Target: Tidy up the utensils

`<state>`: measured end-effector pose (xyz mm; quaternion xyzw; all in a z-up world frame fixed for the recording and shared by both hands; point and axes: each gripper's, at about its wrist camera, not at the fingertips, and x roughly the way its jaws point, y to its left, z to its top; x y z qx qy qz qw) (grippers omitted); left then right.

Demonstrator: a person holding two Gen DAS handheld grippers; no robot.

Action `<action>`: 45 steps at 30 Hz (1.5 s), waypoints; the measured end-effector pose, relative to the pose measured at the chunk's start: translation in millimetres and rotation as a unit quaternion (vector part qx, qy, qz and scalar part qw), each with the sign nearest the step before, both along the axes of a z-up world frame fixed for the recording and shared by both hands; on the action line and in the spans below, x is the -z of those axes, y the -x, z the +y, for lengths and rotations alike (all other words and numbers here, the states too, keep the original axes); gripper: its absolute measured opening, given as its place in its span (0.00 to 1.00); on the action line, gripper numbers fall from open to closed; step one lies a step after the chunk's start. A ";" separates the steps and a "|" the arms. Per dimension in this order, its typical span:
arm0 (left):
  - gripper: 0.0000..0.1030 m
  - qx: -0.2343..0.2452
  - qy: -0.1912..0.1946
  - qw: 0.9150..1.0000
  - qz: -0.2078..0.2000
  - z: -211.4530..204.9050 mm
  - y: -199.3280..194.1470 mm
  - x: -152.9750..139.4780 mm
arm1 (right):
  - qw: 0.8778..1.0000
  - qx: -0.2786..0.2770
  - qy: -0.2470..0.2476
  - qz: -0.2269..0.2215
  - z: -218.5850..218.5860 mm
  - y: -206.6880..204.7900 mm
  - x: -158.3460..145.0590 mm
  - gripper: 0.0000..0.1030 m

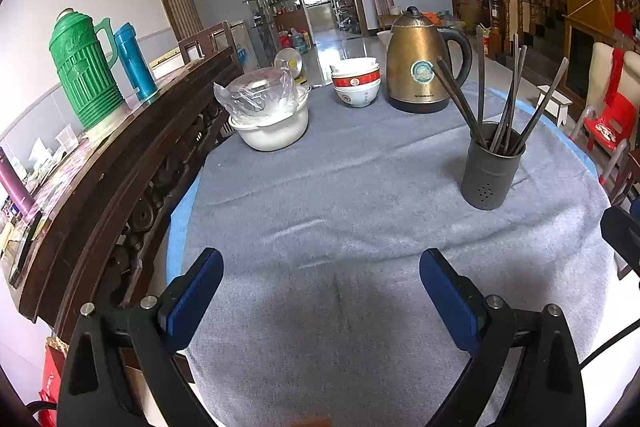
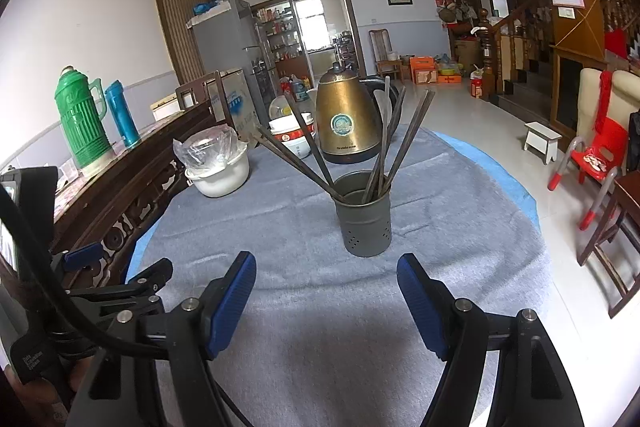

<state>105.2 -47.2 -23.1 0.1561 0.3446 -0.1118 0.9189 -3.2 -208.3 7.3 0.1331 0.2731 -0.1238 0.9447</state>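
Note:
A dark grey metal utensil holder [image 1: 491, 167] stands on the grey tablecloth [image 1: 320, 195], with several dark chopsticks [image 1: 508, 99] leaning out of it. In the right wrist view the holder [image 2: 363, 215] stands just ahead of my right gripper, its chopsticks [image 2: 384, 147] fanned out. My left gripper [image 1: 322, 263] is open and empty above the cloth, with the holder ahead to its right. My right gripper [image 2: 326, 267] is open and empty. The left gripper [image 2: 120, 279] also shows at the left of the right wrist view.
A gold electric kettle [image 1: 420, 67], stacked bowls [image 1: 356, 81] and a white pot with a plastic-covered bowl [image 1: 268, 111] stand at the table's far side. A dark wooden sideboard [image 1: 120, 155] with a green thermos [image 1: 84, 67] and a blue flask [image 1: 134, 65] runs along the left.

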 end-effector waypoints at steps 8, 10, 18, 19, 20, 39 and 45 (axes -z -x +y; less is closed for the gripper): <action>0.96 0.002 -0.003 1.000 0.004 -1.2 -0.9 1.4 | 1.000 0.003 -0.005 0.002 -1.9 -2.2 4.0 0.74; 0.96 0.002 -0.002 1.000 0.005 -1.2 -0.9 1.5 | 1.000 0.004 -0.007 0.002 -3.6 -2.2 5.0 0.74; 0.96 0.003 -0.007 1.000 0.005 -4.5 1.6 2.3 | 1.000 0.009 -0.015 0.000 -8.7 0.3 7.7 0.74; 0.96 0.003 -0.008 1.000 0.004 -5.3 2.3 2.3 | 1.000 0.010 -0.016 -0.001 -9.3 0.5 8.2 0.74; 0.96 0.004 -0.009 1.000 0.004 -5.3 2.5 2.1 | 1.000 0.010 -0.017 -0.001 -10.1 0.7 8.5 0.74; 0.96 0.010 -0.020 1.000 0.000 -12.4 10.5 -0.2 | 0.999 0.016 -0.036 -0.007 -20.9 8.1 11.6 0.74; 0.96 0.012 -0.023 1.000 -0.004 -14.8 14.3 -2.6 | 0.999 0.018 -0.039 -0.012 -24.3 13.3 11.0 0.74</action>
